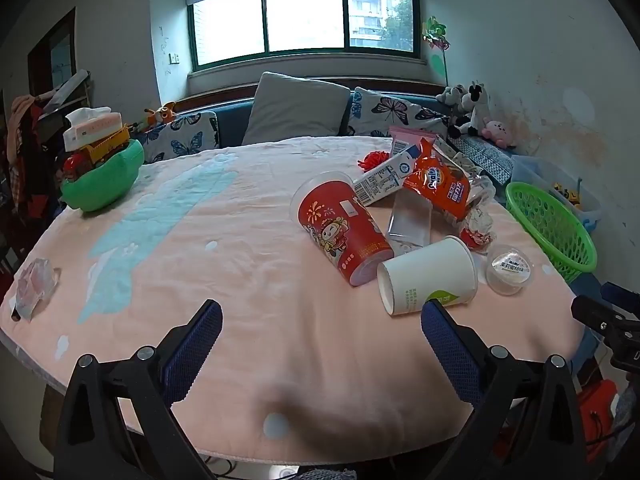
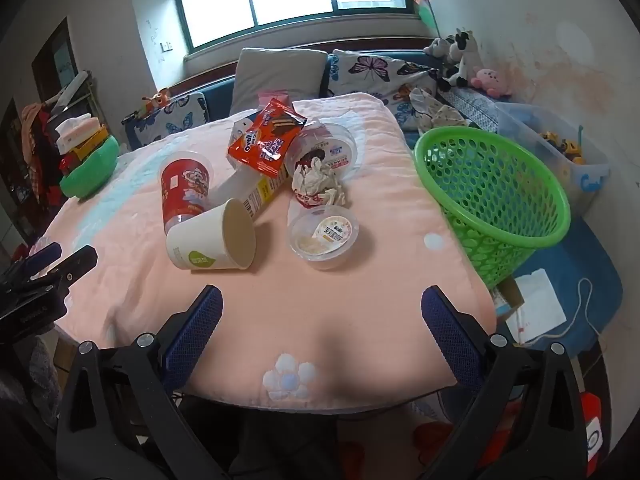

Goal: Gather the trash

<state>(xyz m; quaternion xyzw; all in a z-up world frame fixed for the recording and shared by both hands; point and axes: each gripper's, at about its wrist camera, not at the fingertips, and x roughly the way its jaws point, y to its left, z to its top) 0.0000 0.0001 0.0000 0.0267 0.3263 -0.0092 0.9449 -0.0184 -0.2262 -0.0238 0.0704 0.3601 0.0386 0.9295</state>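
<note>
Trash lies in a heap on the pink table cloth (image 1: 248,264): a red cup (image 1: 344,228) on its side, a white paper cup (image 1: 430,280) on its side, a clear jelly cup (image 1: 510,268), a milk carton (image 1: 382,180), an orange snack bag (image 1: 438,184) and crumpled paper (image 2: 318,186). A green mesh basket (image 2: 492,196) stands off the table's right edge. My left gripper (image 1: 322,344) is open and empty, near the white cup. My right gripper (image 2: 322,332) is open and empty, short of the white cup (image 2: 212,240) and jelly cup (image 2: 324,236).
A green bowl (image 1: 102,184) with toys and a tissue pack stands at the table's far left. A crumpled wrapper (image 1: 34,288) lies at the left edge. A sofa with pillows (image 1: 296,108) is behind. A clear toy bin (image 2: 560,148) stands beyond the basket.
</note>
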